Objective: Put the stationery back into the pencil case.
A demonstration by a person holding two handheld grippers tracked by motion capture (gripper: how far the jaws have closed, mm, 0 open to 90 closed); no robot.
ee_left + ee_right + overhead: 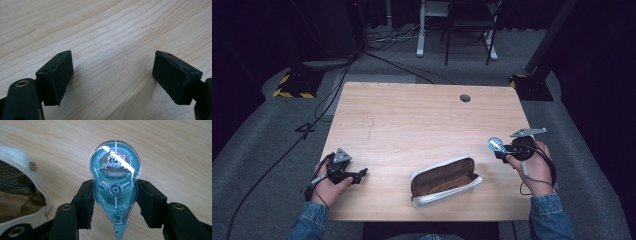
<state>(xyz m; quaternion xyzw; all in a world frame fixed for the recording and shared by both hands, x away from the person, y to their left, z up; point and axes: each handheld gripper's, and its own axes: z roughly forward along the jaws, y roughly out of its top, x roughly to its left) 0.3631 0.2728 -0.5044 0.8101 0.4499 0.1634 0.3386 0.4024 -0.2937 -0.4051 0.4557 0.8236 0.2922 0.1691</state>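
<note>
On the wooden table (412,115) we have the largest piece of the work first — a pencil case (445,180) lying open near our front edge, its brown lining turned up and its white rim toward us; it sits between the two hands, nearer the right one; next come the tools, then the small part they carry.

Our right gripper (504,150) is shut on a correction tape dispenser (115,182) — a clear teal, teardrop-shaped shell; the pads press on its flanks below the wide round end, which stands well clear beyond the jaw tips, while the narrow nose points back toward the hand; it hangs above bare wood just right of the case's open end, not touching it; the right gripper view puts the case's rim at the left edge.

Our left gripper (357,174) stands wide apart with nothing between its pads, low over the table left of the case and apart from it.

We judge the step to be carrying the dispenser into the case; to do it well we should keep the squeeze steady — the shell looks slick — bring it across over the mouth, lower it onto the lining, and part the jaws only then; the free left tool can pin the rim if the case slides.
</note>
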